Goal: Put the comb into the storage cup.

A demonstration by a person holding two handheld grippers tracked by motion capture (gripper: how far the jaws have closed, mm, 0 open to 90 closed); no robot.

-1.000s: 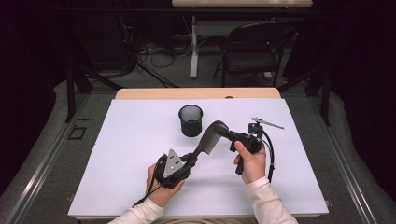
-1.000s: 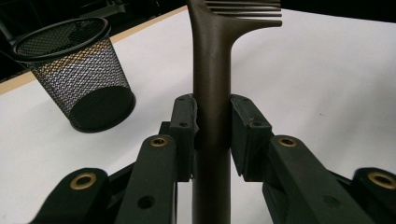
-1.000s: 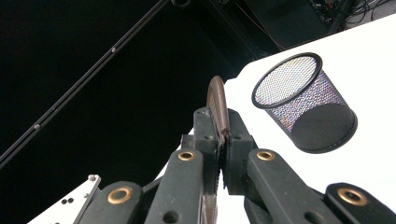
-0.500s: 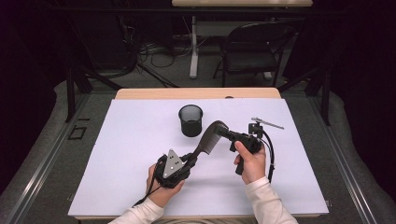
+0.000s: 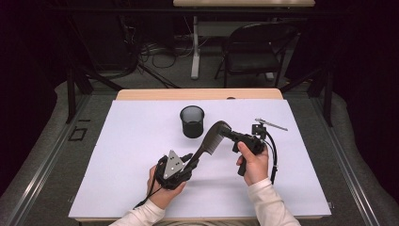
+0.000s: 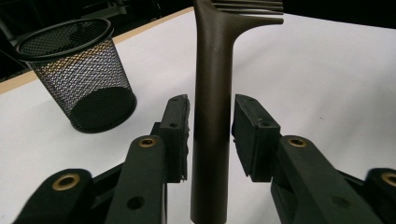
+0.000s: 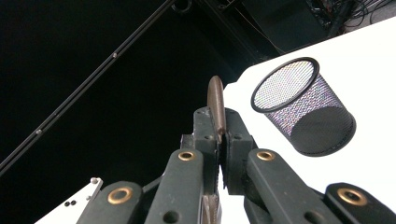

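A brown comb (image 5: 210, 140) is held above the white table (image 5: 117, 155) between both grippers, near the mesh cup (image 5: 192, 121). The right gripper (image 7: 219, 135) is clamped tight on the comb's toothed end, the pads pressed on it. The left gripper (image 6: 211, 135) has just been opening — its jaws stand narrowly apart, the comb's handle seen between them with a slim gap on each side.

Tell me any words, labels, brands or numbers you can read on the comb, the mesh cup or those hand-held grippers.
None: no view shows a letter, number or logo.
Dark brown plastic comb: plain.
Black wire-mesh cup: no label.
Left gripper, right gripper: screws and brass rivets, no print.
White table cover: blank.
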